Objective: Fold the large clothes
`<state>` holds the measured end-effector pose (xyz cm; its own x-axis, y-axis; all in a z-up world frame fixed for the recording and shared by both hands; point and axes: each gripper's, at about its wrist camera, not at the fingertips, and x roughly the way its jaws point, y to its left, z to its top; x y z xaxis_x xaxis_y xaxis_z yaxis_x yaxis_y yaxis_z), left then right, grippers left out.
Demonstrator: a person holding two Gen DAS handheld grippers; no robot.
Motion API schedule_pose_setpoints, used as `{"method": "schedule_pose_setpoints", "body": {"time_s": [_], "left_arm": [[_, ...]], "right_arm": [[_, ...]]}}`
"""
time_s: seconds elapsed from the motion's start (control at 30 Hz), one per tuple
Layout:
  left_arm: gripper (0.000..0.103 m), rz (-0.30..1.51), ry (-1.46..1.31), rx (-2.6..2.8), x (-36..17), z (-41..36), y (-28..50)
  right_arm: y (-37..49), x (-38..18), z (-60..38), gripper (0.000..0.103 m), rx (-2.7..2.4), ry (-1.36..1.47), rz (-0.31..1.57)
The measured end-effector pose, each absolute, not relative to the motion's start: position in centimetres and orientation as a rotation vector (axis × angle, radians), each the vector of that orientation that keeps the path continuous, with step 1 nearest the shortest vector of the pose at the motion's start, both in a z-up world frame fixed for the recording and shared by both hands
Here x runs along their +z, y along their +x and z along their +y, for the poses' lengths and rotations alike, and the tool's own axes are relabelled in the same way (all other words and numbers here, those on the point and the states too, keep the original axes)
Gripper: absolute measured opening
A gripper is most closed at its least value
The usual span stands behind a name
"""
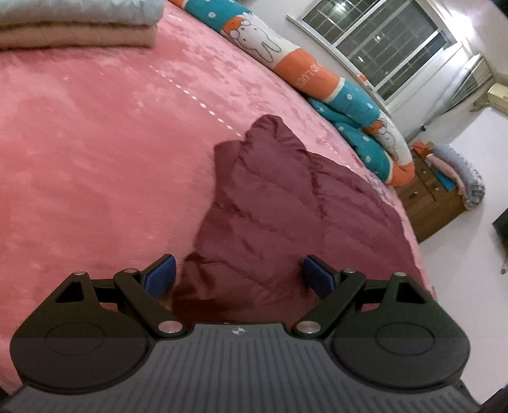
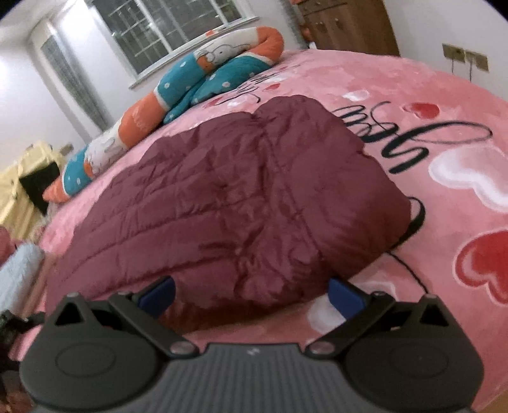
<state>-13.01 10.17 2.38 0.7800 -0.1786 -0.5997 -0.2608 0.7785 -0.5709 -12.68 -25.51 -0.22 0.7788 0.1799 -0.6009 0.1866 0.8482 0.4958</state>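
Note:
A maroon quilted padded jacket lies on a pink plush bedspread. In the right wrist view the jacket lies spread as a wide puffy slab on the bedspread. My left gripper is open, its blue pads on either side of the jacket's near end, just above it. My right gripper is open at the jacket's near edge, holding nothing.
A long teal, orange and white cartoon bolster lies along the bed's far side under a barred window; it also shows in the right wrist view. Folded blankets sit at the bed's far left. A wooden cabinet stands beyond the bed.

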Motion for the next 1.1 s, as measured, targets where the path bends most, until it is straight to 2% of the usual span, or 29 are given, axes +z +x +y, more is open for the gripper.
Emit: {"method": "schedule_pose_setpoints", "body": {"time_s": [0.37,0.63,0.73,0.83,0.93,0.97,1.03,1.1], "left_arm": [[0.103,0.681,-0.704,0.026,2.0,8.9,-11.1],[0.103,0.647,-0.734,0.058,2.3,8.8,-9.4],[0.103,0.638,-0.734,0.069,2.5,8.9,-9.1],[0.102,0.634,-0.722,0.079,2.5,8.5,-8.4],[0.095,0.633,-0.712,0.090,2.4,8.4,-7.9],[0.089,0.628,-0.706,0.095,2.5,8.3,-7.9],[0.079,0.617,-0.693,0.094,2.6,8.2,-7.9],[0.063,0.604,-0.670,0.090,2.8,8.0,-7.8]], "right_arm": [[-13.6,-1.7,-29.4,0.102,-0.103,0.860,0.612],[-12.0,-1.9,-30.3,0.103,-0.128,0.913,0.536],[-11.2,-2.1,-30.9,0.100,-0.125,0.953,0.510],[-10.6,-2.2,-31.3,0.091,-0.136,0.976,0.503],[-10.2,-2.3,-31.4,0.066,-0.132,0.978,0.516],[-10.0,-2.3,-31.4,0.054,-0.136,0.967,0.527],[-10.0,-2.2,-31.3,0.047,-0.128,0.957,0.527],[-10.1,-1.5,-31.1,0.036,-0.115,0.914,0.520]]}}
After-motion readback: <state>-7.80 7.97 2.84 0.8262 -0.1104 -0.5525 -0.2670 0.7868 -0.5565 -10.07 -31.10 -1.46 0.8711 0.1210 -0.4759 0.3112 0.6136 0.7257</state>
